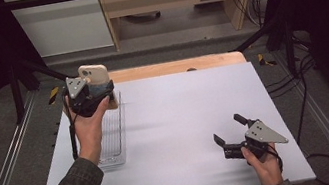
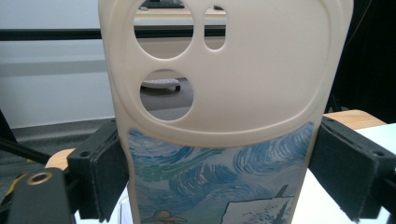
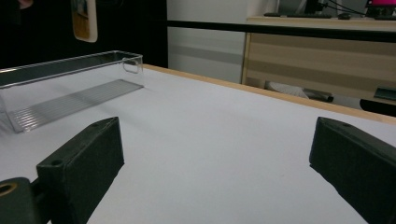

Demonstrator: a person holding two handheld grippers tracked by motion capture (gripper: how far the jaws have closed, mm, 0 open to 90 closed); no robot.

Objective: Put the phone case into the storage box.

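The left tongs (image 1: 93, 86) clamp a cream phone case (image 1: 94, 74) across its width, one jaw on each side edge. The case stands upright with its long axis vertical, and its camera cut-outs are at the top. It is held in the air above the far end of the clear tray (image 1: 111, 132), which lies lengthwise on the counter (image 1: 182, 120) just beside the left hand (image 1: 88, 128). The tray appears empty, though its transparent walls make this uncertain. The right tongs (image 1: 230, 134) rest low at the near right of the counter, jaws wide and holding nothing, well apart from the case. The left hand is the nearer one; the tray lies directly below its load.
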